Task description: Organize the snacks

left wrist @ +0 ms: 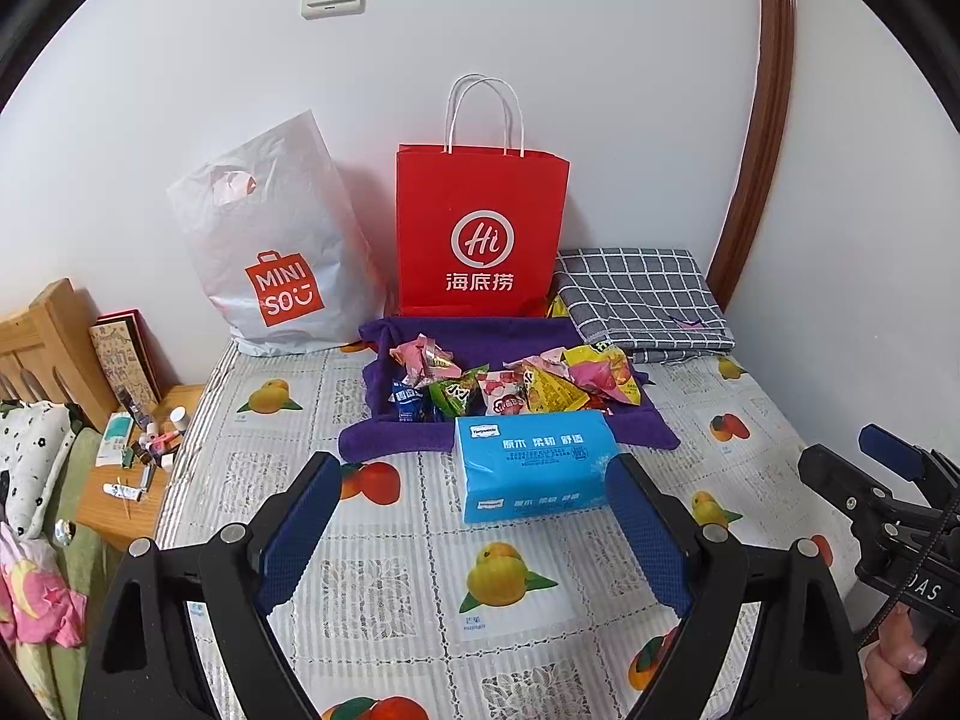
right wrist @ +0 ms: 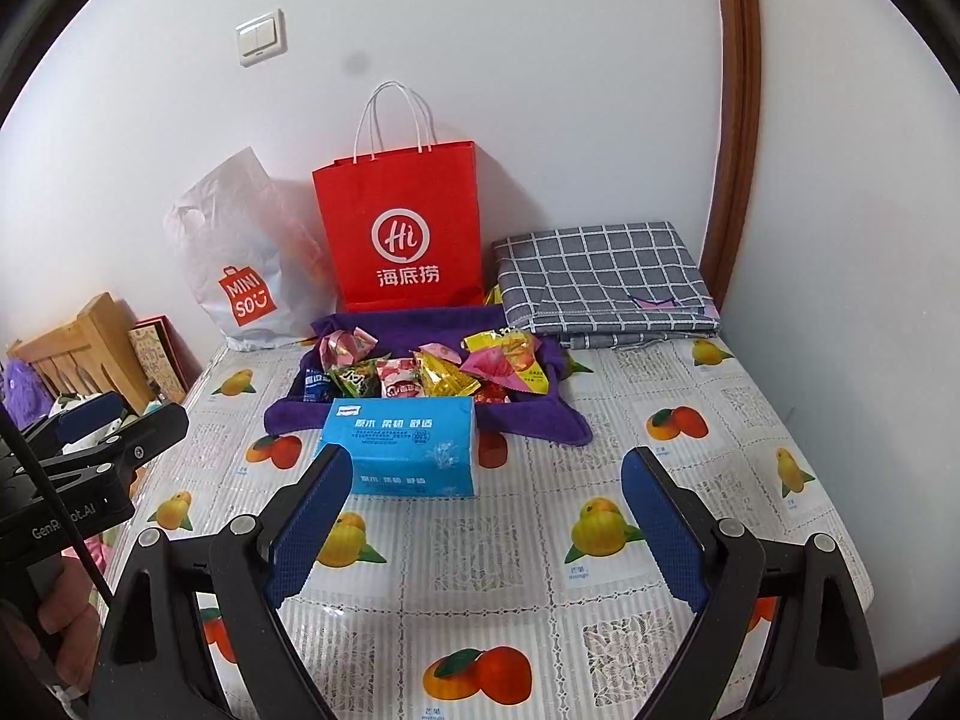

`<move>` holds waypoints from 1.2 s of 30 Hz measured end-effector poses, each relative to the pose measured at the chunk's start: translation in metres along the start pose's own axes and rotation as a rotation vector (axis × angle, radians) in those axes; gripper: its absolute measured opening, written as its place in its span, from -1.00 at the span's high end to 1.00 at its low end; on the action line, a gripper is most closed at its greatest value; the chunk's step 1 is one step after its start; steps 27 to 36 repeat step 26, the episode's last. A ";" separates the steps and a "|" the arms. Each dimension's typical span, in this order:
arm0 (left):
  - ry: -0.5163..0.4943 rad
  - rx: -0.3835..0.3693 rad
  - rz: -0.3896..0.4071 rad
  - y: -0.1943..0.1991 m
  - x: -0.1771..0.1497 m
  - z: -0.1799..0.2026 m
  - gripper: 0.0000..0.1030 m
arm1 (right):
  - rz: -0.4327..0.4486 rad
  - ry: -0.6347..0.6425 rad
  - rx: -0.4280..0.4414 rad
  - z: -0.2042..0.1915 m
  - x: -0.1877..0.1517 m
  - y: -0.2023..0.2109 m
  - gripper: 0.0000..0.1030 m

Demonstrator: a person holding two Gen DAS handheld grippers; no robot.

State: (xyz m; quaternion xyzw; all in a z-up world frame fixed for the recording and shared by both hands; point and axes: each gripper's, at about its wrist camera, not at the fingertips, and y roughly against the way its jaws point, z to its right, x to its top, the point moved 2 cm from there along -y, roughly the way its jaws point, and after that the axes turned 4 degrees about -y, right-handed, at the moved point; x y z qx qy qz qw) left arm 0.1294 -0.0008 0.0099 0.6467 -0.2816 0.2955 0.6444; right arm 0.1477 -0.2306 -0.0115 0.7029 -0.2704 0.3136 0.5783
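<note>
Left wrist view puts the snacks (left wrist: 510, 381) in a loose heap of bright wrappers on a purple cloth (left wrist: 396, 441) toward the back of the desk (left wrist: 420, 588), which wears a fruit-print cover. Just in front of the heap, touching the cloth's near edge, lies a blue tissue pack (left wrist: 531, 465). Behind the cloth a red paper bag (left wrist: 480, 228) stands upright against the wall, a white Miniso plastic bag (left wrist: 270, 252) leaning beside it on one side and a folded grey checked cloth (left wrist: 642, 300) lying on the other. The left hand-held gripper (left wrist: 474, 531) hangs above the desk with its blue pads spread wide and nothing between them; the right hand-held gripper (right wrist: 486, 525) is just as wide and just as empty. Only the left wrist view takes in the low wooden nightstand (left wrist: 120, 486) littered with small tubes and bottles, plus a fingertip (left wrist: 900, 660) on the other tool's handle.
</note>
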 end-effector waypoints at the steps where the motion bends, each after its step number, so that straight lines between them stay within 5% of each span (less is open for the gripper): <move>1: 0.001 0.001 0.000 0.000 0.000 0.000 -0.73 | 0.001 0.001 0.001 -0.001 0.000 0.000 -0.76; 36: 0.010 0.004 -0.004 -0.009 0.001 -0.004 -0.73 | 0.006 0.000 0.006 -0.003 0.002 -0.002 -0.76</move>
